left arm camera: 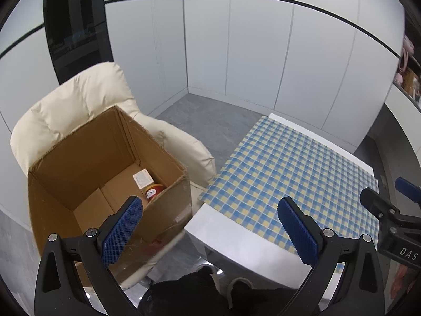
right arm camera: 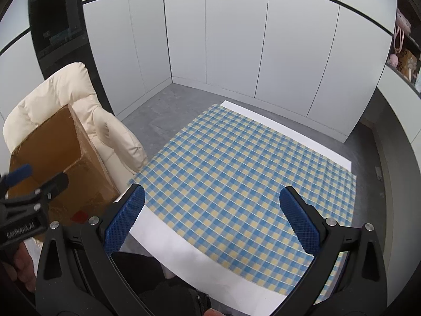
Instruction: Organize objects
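Left gripper (left arm camera: 210,221) and right gripper (right arm camera: 211,210): fingers spread wide, holding nothing. Box (left arm camera: 86,158) on chair (left arm camera: 79,97) contains a jar (left arm camera: 154,191).

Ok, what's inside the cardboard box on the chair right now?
In the left wrist view, the cardboard box holds a small round container with a red label in its near right corner, beside a white label on the floor. The near wall hides the floor closest to the camera.

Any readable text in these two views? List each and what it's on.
"DAS": on the right gripper body, cut off at the frame edge.
"GenRobot.AI": on the left gripper body.
White label in the cardboard box: too small.
Red can label: blurred.
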The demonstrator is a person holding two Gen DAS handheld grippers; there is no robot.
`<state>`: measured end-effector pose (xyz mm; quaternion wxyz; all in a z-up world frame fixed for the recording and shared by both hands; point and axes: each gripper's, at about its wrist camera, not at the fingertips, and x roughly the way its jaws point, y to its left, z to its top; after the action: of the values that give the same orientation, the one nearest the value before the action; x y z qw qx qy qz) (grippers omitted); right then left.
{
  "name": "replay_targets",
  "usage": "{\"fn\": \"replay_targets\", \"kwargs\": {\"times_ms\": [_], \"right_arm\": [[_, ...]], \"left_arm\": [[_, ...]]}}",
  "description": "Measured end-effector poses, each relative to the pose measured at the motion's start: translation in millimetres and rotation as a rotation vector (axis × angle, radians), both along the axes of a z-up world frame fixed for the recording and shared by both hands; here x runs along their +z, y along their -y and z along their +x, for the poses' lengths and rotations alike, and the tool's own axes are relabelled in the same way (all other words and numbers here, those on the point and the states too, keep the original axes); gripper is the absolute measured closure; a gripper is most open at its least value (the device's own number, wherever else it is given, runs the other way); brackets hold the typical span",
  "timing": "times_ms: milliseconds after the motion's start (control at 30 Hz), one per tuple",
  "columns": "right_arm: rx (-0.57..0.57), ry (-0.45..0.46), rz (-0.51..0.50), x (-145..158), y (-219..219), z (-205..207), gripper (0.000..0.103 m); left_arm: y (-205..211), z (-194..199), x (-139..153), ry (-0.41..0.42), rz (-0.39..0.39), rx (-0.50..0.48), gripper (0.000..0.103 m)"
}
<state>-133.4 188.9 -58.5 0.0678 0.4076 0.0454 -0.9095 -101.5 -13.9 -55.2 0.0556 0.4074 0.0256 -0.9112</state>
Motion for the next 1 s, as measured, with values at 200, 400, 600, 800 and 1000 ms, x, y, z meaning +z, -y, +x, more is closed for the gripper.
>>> {"fn": "replay_targets", "kwargs": {"times_ms": [200, 400, 600, 800, 1000], "right_arm": [[0.009, 0.008, -0.013, 8.7, -13.1, 37.3, 0.000], [0.017, 0.023, -0.012, 10.7, -27.7, 87.3, 0.000], [0.001, 0.031, -0.020, 17.4, -39.5, 124.1, 0.000], [0.002, 0.037, -0.049, 22.4, -38.5, 133.5, 0.000], [-0.004, 0.061, -0.032, 13.3, -34.8, 132.4, 0.000]], "left_arm": [[-0.5, 35.1, 1.4, 0.020, 0.015, -0.007, 0.001], [-7.6, 70.1, 6.0, 0.022, -0.024, -0.049, 0.001], [-12.3, 102.9, 21.6, 0.004, -0.039, -0.085, 0.001], [-17.5, 108.6, 8.7, 0.037, -0.050, -0.116, 0.001], [-16.9, 105.2, -8.4, 0.091, -0.031, -0.104, 0.001]]}}
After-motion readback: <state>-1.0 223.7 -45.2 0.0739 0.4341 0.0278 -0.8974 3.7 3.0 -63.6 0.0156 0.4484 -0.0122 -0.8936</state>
